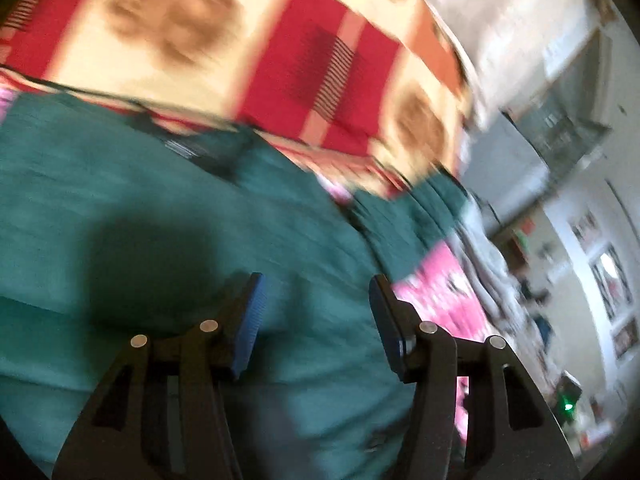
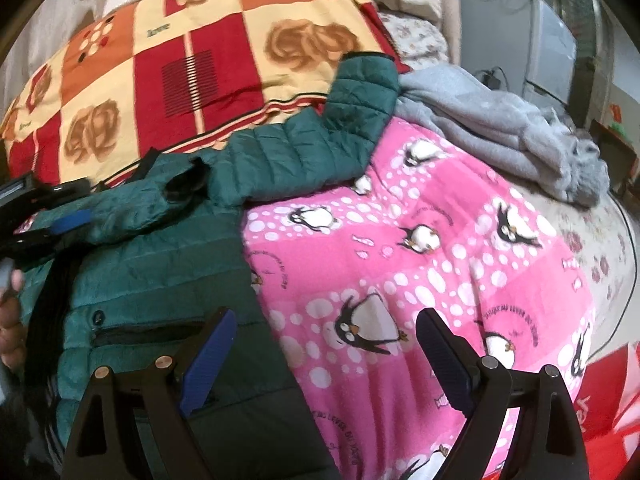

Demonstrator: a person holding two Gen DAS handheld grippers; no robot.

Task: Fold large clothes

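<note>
A dark green quilted jacket [image 2: 160, 256] lies spread on the bed, and one sleeve [image 2: 320, 140] reaches up to the right over the quilt. In the blurred left wrist view my left gripper [image 1: 316, 284] hovers over the jacket [image 1: 160, 208] with its jaws apart and nothing between the pads. My right gripper [image 2: 328, 316] stands open over the jacket's right edge, where it meets the pink blanket, and holds nothing. At the left edge of the right wrist view a blue pad [image 2: 72, 216] of the left gripper shows above the jacket's collar area, with a person's hand [image 2: 10, 312] below it.
A pink penguin blanket [image 2: 440, 240] lies under the jacket. Behind it sits a red, orange and cream checked quilt [image 2: 200, 60]. A crumpled grey garment [image 2: 500, 120] rests at the back right. Furniture and cables stand beyond the bed's right side.
</note>
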